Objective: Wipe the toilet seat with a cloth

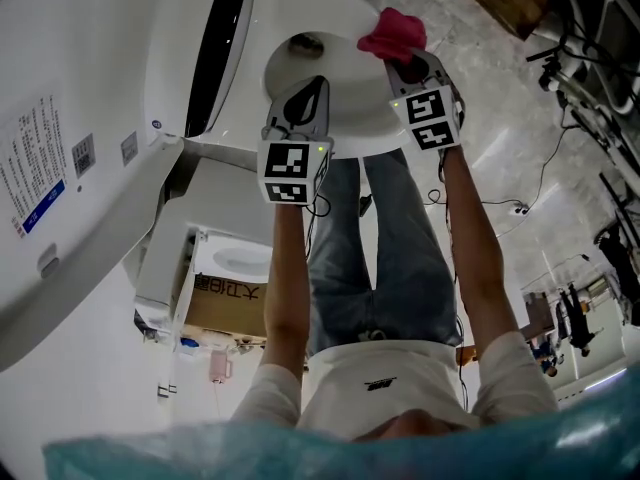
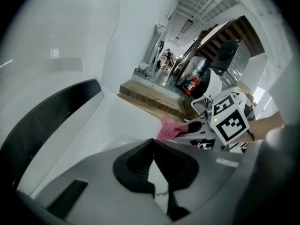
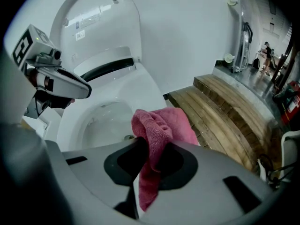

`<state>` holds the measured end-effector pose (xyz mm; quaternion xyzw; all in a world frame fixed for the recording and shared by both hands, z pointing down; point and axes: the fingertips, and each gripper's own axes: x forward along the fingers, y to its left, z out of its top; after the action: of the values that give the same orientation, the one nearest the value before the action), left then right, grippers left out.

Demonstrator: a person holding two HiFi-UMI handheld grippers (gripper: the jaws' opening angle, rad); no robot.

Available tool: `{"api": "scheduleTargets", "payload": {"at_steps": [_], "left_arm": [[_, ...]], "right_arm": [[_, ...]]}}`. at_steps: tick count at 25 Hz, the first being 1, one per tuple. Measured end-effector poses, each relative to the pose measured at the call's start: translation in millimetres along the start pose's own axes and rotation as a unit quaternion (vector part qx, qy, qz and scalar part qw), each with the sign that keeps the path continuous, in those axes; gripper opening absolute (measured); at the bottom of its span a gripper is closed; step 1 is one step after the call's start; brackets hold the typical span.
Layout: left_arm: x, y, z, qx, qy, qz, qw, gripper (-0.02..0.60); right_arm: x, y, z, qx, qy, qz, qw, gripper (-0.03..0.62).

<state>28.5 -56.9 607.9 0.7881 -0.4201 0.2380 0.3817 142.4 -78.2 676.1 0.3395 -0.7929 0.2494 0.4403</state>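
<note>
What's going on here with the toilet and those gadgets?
A person stands over an open toilet with a gripper in each hand. The right gripper is shut on a pink cloth, held by the toilet's rim; whether the cloth touches it can't be told. The left gripper is shut and empty, hovering above the toilet beside the right one.

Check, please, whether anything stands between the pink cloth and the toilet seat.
Nothing visible does: the lid is raised, the right gripper holds the cloth above the seat, and the shut left gripper sits aside.
</note>
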Motion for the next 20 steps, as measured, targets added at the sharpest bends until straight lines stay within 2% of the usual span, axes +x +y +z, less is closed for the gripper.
{"api": "scheduleTargets", "payload": {"at_steps": [20], "left_arm": [[-19.6, 45.0, 18.1, -0.028, -0.033, 0.027, 0.9987, 0.006]], "right_arm": [[43.4, 32.1, 69.0, -0.078, -0.004, 0.025, 0.997, 0.051]]}}
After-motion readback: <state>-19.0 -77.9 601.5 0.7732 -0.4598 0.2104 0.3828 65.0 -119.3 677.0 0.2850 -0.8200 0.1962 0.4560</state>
